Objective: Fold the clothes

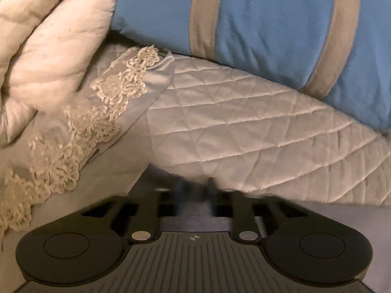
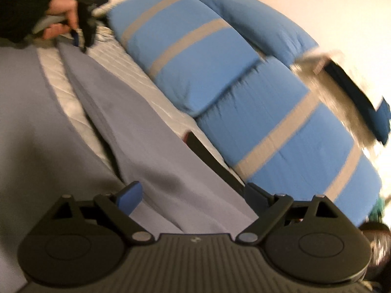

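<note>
Left gripper: fingers close together, blurred, grip unclear. Right gripper: jaws wide apart over lavender garment, holding nothing.

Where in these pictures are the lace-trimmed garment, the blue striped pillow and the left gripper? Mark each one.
lace-trimmed garment (image 1: 107,102): left wrist view, on its lace edging.
blue striped pillow (image 1: 268,31): left wrist view, on a blue panel between two grey stripes.
left gripper (image 2: 81,44): right wrist view, between its fingertips by the lavender cloth.

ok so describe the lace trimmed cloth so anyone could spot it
Start at the big blue pillow with grey stripes, then drop to the quilted bedcover below. Left of that lies the grey cloth, the only thing edged in cream lace.
</note>
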`<state>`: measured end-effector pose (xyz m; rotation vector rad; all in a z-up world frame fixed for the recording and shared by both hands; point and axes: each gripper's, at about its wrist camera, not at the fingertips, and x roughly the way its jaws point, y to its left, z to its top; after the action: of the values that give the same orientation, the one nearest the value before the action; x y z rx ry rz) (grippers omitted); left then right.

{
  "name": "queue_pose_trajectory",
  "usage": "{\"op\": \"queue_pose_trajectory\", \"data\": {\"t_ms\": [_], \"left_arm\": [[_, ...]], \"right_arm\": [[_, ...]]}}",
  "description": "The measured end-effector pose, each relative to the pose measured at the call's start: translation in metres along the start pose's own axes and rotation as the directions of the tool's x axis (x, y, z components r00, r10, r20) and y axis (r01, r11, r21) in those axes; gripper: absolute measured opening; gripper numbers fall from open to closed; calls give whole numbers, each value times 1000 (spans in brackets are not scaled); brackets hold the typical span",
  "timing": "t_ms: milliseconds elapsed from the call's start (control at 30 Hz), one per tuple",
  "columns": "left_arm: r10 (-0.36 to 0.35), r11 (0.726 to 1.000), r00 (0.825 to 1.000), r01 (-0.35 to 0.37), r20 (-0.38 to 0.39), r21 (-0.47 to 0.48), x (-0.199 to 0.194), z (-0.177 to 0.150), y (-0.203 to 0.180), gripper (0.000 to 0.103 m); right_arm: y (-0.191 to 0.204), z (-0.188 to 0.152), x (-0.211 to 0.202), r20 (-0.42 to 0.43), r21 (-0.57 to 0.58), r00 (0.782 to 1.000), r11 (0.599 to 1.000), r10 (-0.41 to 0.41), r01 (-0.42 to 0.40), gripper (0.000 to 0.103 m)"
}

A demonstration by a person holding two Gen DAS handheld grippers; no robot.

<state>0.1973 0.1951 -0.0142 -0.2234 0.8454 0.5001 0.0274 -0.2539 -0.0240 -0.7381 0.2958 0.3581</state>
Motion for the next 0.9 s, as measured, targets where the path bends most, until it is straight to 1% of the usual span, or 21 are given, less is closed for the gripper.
{"op": "queue_pose_trajectory", "data": {"t_ms": [33, 133, 233, 333, 433, 500, 633, 667, 733, 767, 800, 833, 900], "left_arm": [[-10, 1000, 1000, 10, -5, -25, -2, 2, 2, 4], [-32, 997, 999, 34, 31, -69, -11, 5, 10, 3], [-42, 995, 996, 49, 74, -82, -21, 8, 12, 3], [-48, 997, 993, 54, 104, -60, -28, 9, 10, 3], [-48, 997, 992, 55, 117, -55, -31, 9, 9, 4], [-51, 996, 992, 60, 118, -68, -31, 10, 10, 4], [-55, 993, 992, 66, 112, -96, -31, 10, 13, 4], [-53, 993, 992, 64, 112, -95, -31, 10, 13, 4], [-49, 994, 993, 59, 111, -90, -30, 9, 12, 4], [-47, 995, 993, 57, 110, -88, -29, 8, 12, 4], [-46, 995, 993, 55, 110, -86, -29, 8, 11, 4], [-44, 995, 993, 54, 109, -84, -29, 8, 11, 4], [-43, 995, 993, 52, 109, -83, -29, 8, 11, 4]], "right_arm": [[-6, -4, 0, -10, 25, 1000, 1000, -11, 11, 96], [-30, -16, 0, -36, 125, 999, 991, -36, 41, 96], [-62, -31, -3, -75, 226, 994, 969, -81, 96, 96], [-100, -54, -6, -134, 362, 988, 924, -78, 122, 95], [-136, -81, -6, -189, 455, 978, 876, -83, 162, 95], [-162, -98, -4, -225, 501, 970, 843, -90, 195, 95], [-215, -128, 10, -266, 544, 957, 802, -116, 248, 95], [-229, -134, 17, -277, 563, 955, 787, -109, 253, 94], [-254, -146, 36, -299, 603, 950, 755, -84, 256, 89], [-264, -153, 47, -313, 620, 948, 742, -64, 255, 87], [-273, -159, 59, -328, 634, 944, 731, -40, 251, 84], [-279, -163, 70, -339, 644, 941, 723, -25, 251, 81], [-285, -171, 92, -361, 651, 932, 724, 31, 228, 82]]}}
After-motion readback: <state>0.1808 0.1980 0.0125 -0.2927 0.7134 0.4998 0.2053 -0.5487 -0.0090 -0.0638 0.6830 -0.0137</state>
